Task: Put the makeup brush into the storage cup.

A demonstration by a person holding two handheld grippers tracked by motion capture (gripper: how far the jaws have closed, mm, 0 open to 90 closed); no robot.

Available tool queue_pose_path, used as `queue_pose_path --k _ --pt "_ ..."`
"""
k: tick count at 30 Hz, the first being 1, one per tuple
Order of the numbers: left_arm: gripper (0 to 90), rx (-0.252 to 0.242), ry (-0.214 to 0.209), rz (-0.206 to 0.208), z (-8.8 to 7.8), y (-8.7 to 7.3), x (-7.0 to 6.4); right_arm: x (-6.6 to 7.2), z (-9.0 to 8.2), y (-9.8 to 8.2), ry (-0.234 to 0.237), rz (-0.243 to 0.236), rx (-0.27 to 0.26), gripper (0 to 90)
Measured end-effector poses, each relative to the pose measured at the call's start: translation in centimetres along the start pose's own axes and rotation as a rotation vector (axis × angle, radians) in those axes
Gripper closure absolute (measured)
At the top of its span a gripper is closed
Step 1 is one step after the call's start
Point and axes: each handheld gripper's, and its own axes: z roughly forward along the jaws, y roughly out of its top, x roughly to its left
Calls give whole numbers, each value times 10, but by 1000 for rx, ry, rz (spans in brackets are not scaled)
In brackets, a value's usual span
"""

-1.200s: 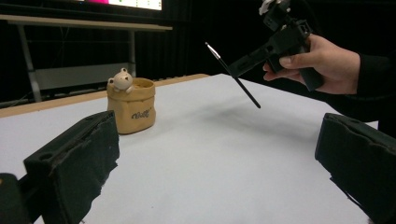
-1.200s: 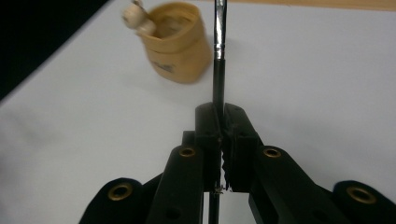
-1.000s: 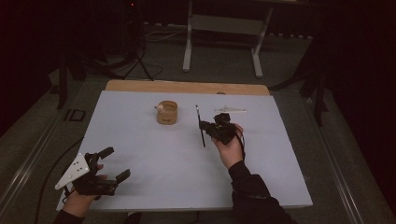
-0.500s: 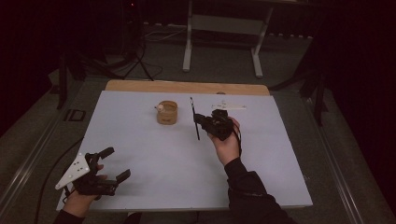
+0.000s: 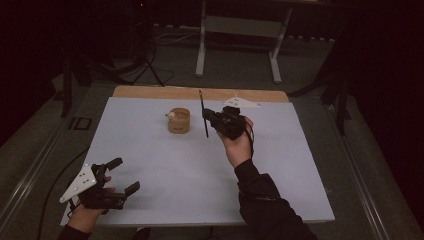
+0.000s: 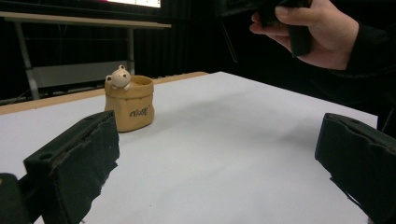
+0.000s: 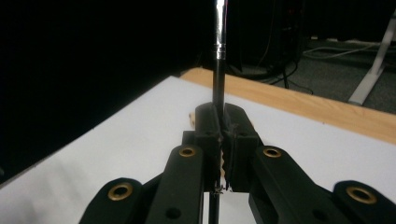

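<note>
Right claw (image 5: pixel 207 117) nearer cup (image 5: pixel 179 120) | clamps upright pen (image 5: pixel 203 113) (near-vertical) | left claw (image 5: pixel 120 175) agape

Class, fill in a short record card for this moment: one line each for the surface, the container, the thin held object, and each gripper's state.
Surface: white table top, wooden strip along its far edge
Container: small tan pot with a little bear figure on its rim, standing upright
Held object: thin dark rod with a metal band, roughly upright, raised beside the pot
Right gripper: shut on the rod
Left gripper: open, holding nothing, at the near left edge
</note>
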Motion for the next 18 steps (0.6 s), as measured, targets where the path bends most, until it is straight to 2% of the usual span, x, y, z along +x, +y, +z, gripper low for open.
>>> queue_pose_path --k 18 --pt "3 -3 1 -10 -1 -1 2 5 18 31 -5 -19 -68 858"
